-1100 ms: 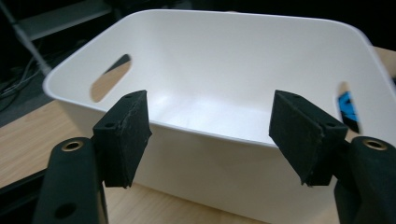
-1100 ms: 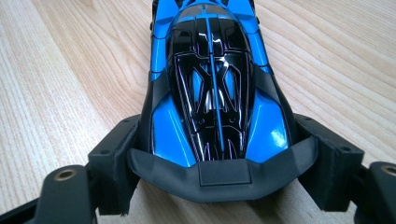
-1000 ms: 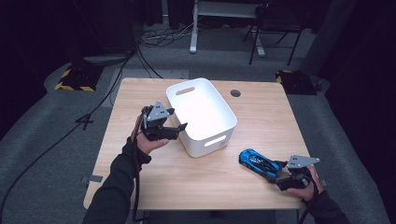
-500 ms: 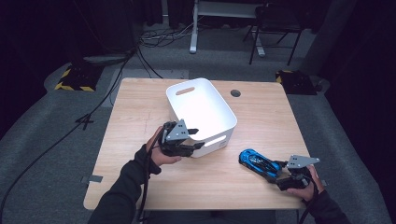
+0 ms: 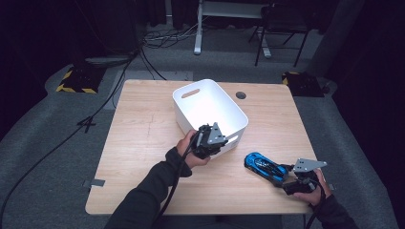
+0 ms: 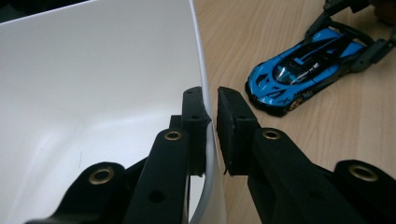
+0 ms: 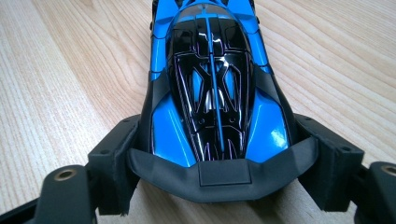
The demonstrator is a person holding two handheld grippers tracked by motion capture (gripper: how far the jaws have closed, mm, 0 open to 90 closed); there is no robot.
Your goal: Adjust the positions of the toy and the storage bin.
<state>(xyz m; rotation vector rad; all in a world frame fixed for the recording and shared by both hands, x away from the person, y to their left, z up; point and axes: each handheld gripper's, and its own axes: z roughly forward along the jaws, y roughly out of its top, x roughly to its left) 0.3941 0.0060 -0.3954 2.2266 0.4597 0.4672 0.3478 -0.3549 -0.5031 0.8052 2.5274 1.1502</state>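
Left gripper (image 6: 211, 116) just clamped down on rim of white plastic bin (image 6: 93, 84); right gripper (image 7: 219, 172) pinching tail of glossy blue-and-black toy car (image 7: 215, 79) on wooden table (image 5: 143, 143).

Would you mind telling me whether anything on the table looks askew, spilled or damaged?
Nothing stands out. The white bin stands upright, its near wall pinched by the left gripper; the blue toy car sits intact on its wheels in the right gripper.
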